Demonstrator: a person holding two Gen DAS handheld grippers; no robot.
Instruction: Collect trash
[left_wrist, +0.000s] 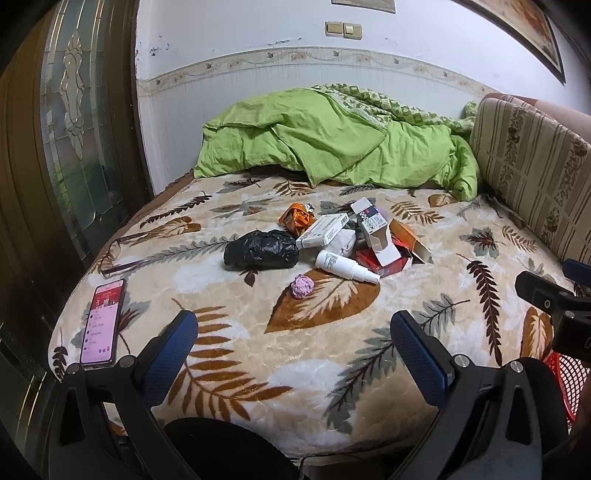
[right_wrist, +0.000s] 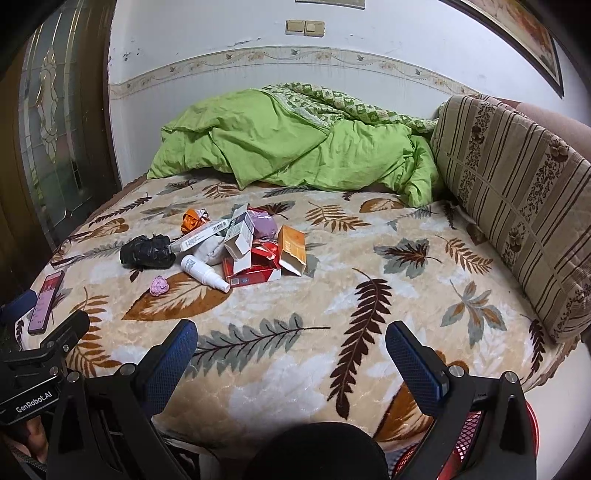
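Both tools, left (left_wrist: 293, 349) and right (right_wrist: 291, 349), gape before the trash pile (left_wrist: 347, 238).

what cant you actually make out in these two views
- Red mesh basket: cut off by the left wrist view's right edge; behind the gripper frame in the right wrist view.
- Phone screen text: too small.
- Carton print: too small.
- White bundle: mostly under cartons.
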